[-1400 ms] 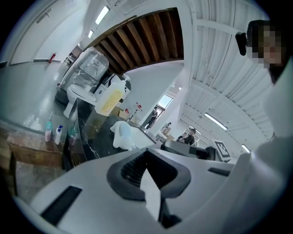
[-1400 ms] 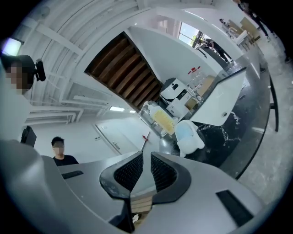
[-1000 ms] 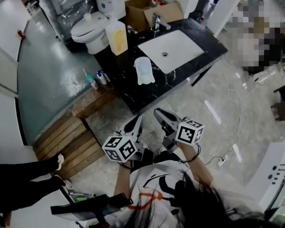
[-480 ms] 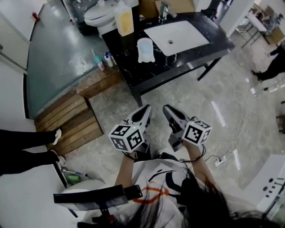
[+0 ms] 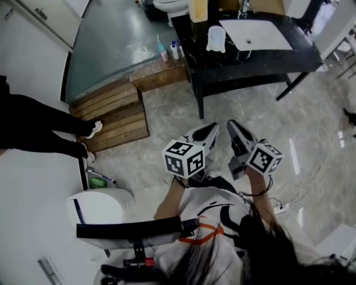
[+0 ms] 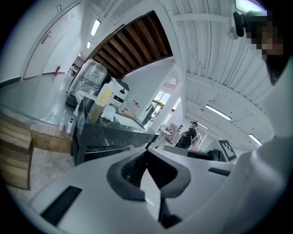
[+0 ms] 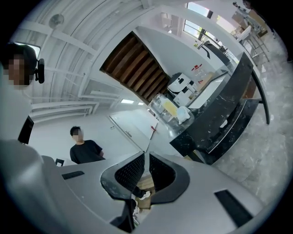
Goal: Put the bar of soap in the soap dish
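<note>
I cannot make out a bar of soap in any view. A pale bluish-white object lies on the black counter beside the white sink; it also shows small in the left gripper view and the right gripper view. Both grippers are held side by side over the floor, well short of the counter and pointing toward it. My left gripper is shut with nothing in it. My right gripper is closing, a thin slit still between its tips, nothing between them.
A yellow bottle stands at the counter's back. Small bottles sit on a ledge to the counter's left, above a wooden step. A person's legs are at the left. A white bin stands near me.
The counter has slid to the top of the head view and grown smaller. Both grippers, still side by side, have shifted right in the picture. The standing person's legs have come further into view.
</note>
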### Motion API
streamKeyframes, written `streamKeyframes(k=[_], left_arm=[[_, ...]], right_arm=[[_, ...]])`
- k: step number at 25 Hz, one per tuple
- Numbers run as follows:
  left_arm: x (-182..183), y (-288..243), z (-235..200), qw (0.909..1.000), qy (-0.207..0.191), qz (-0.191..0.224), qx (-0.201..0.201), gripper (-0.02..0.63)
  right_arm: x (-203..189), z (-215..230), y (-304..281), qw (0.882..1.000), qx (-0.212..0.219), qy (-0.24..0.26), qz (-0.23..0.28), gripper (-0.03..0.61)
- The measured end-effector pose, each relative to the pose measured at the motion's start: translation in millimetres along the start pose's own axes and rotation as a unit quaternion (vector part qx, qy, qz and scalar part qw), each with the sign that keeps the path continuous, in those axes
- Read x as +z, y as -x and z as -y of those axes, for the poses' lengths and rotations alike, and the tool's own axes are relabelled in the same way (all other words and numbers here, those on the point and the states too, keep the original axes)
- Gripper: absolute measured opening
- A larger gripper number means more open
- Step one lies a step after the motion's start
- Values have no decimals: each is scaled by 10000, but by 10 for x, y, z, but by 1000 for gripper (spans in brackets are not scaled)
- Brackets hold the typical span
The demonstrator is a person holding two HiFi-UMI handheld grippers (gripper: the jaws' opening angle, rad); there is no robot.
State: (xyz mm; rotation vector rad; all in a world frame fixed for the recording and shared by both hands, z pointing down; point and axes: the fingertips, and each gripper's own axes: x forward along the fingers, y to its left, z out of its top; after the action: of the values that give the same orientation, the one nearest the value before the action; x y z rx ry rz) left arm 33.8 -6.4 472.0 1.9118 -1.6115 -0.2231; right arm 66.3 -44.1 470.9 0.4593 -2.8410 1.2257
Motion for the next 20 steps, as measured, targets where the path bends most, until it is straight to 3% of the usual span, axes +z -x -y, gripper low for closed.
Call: streamKeyframes(k=[4, 20], left_arm=[[76, 174, 71, 9997, -124, 178, 72, 2], [42, 756, 54, 9994, -57, 287, -159, 2]], right_arm=[[-72, -199, 33, 9997, 216, 68, 21, 41], [-382, -618, 67, 9996, 14, 234, 129, 29]])
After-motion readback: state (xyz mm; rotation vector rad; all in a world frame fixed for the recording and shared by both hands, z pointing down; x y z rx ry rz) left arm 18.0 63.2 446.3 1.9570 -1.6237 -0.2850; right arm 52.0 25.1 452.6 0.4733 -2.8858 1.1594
